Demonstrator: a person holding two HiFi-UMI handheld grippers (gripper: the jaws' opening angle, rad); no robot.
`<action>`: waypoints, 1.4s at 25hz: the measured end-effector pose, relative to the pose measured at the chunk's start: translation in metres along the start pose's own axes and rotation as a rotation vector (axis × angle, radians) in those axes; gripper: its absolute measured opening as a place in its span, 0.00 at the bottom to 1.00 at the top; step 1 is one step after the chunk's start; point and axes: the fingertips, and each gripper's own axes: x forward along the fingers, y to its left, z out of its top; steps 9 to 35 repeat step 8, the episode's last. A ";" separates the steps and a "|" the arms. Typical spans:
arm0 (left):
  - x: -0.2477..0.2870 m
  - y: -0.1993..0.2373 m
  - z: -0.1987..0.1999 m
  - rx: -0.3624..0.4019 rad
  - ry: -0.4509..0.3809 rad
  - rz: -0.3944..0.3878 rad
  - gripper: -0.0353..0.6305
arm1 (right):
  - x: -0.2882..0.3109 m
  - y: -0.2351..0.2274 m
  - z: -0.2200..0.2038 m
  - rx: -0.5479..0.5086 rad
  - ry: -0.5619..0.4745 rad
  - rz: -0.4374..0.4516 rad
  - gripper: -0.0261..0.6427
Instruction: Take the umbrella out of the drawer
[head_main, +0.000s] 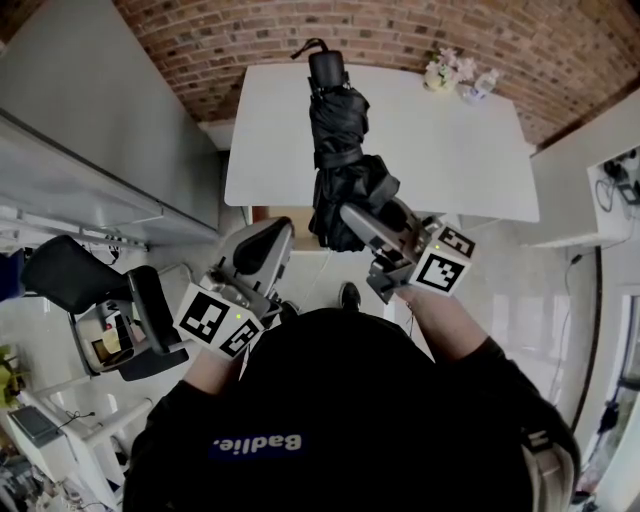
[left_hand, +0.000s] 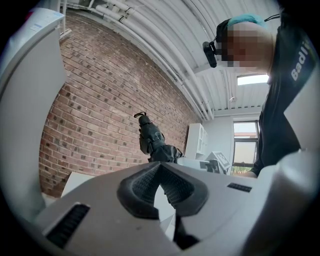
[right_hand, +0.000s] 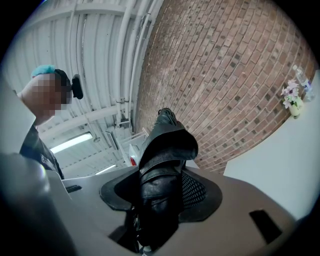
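Black cloth of the person's top (head_main: 330, 420) carries pale lettering (head_main: 258, 443) that seems to read "Badlie."; the square markers on the gripper cubes bear no words. A white table (head_main: 450, 150) stands against a red brick wall (head_main: 250, 35), with a small bunch of flowers (head_main: 440, 72) at its far corner. The floor (head_main: 500, 270) is pale and glossy, and a black office chair (head_main: 75, 275) sits to the left. The right gripper (head_main: 372, 215) is clamped on the folded black umbrella (head_main: 335, 130), its pads pressing the bunched canopy. The umbrella is held in the air over the near table edge, its strapped handle end pointing toward the wall. The left gripper (head_main: 262, 250) is clenched on nothing, just beside the umbrella and not touching it.
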 end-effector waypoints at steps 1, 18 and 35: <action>0.000 0.000 0.000 0.000 0.000 0.001 0.05 | 0.000 0.000 0.000 0.002 0.001 -0.001 0.38; -0.002 0.001 -0.001 0.001 0.003 0.008 0.05 | 0.001 0.000 -0.001 0.010 0.004 0.002 0.38; -0.002 0.001 -0.001 0.001 0.003 0.008 0.05 | 0.001 0.000 -0.001 0.010 0.004 0.002 0.38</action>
